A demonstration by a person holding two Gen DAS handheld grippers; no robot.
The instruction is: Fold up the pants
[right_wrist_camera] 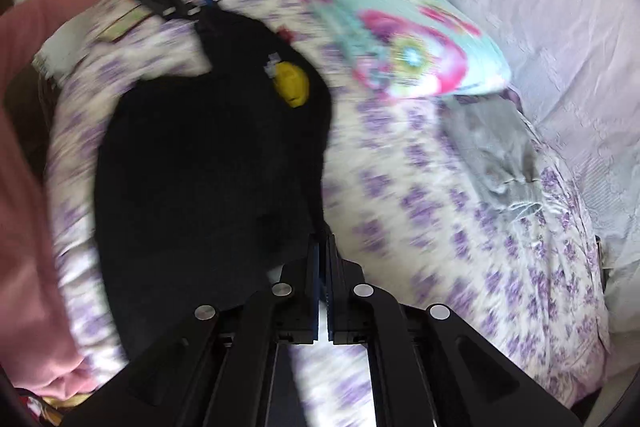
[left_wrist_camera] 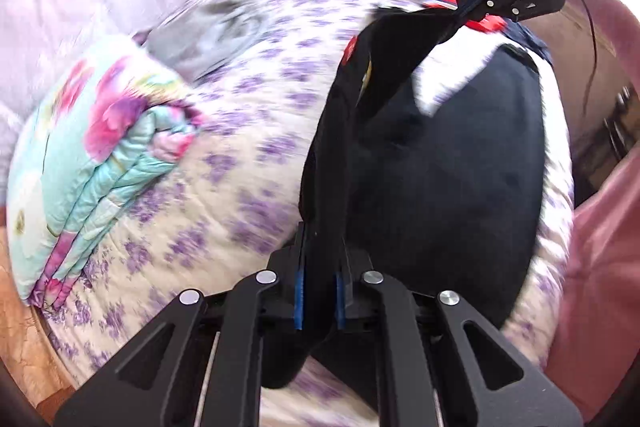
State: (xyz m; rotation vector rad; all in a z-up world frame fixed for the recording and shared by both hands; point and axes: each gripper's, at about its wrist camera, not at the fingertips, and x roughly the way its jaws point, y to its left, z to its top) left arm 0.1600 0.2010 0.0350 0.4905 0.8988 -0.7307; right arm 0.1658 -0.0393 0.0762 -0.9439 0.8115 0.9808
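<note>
The left gripper (left_wrist_camera: pixel 320 259), black with blue-lined fingers, is clamped on a fold of the black fabric pants (left_wrist_camera: pixel 440 167), lifting that edge. Beyond its tips the pants stretch away across a white bedspread printed with purple flowers (left_wrist_camera: pixel 240 155). At their far end the right gripper (left_wrist_camera: pixel 468 7) pinches the other edge of the same garment, its jaws closed on the cloth.

From the right gripper's own view, a yellow patch (right_wrist_camera: pixel 294 87) shows on the pants ahead of its fingers. To the left of the left gripper lies a folded turquoise quilt with pink flowers (left_wrist_camera: pixel 100 155), and past it a crumpled grey cloth (left_wrist_camera: pixel 200 35). Pink fabric (left_wrist_camera: pixel 592 287) sits to the right.
</note>
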